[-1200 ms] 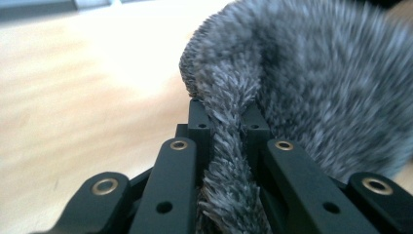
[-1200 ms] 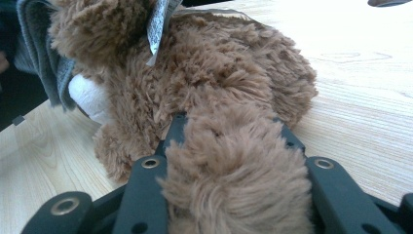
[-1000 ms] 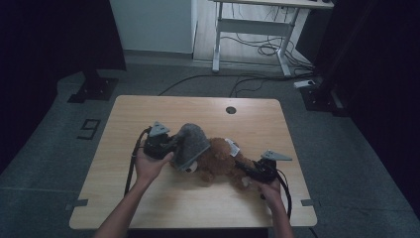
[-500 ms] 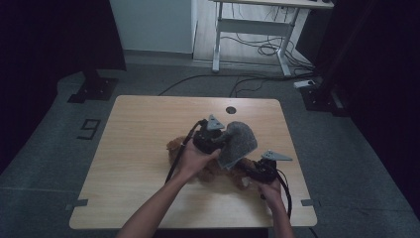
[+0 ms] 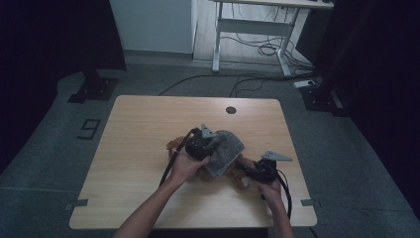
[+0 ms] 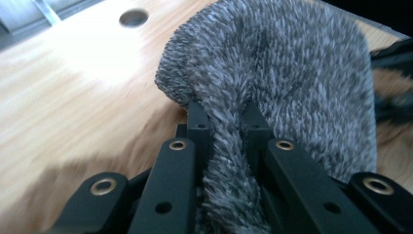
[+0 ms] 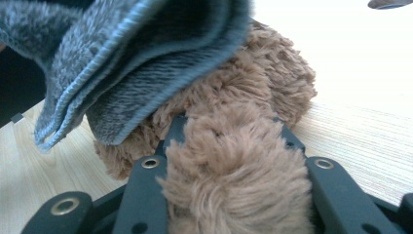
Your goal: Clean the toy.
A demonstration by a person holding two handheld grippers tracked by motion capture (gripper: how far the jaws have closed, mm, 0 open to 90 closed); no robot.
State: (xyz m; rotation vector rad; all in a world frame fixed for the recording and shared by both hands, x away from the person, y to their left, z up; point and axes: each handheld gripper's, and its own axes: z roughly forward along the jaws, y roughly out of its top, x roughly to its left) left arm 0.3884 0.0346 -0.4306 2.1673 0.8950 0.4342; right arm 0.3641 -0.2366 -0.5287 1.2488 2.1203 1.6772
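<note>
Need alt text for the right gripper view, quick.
The right tongs are clamped on a brown plush toy lying on the wooden table. A folded grey fuzzy cloth hangs over the toy from the upper left.

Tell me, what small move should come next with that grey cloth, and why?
Probably lower the left gripper so the grey cloth settles over the brown plush toy: the cloth hangs folded above it, while the right gripper pins the toy.
</note>
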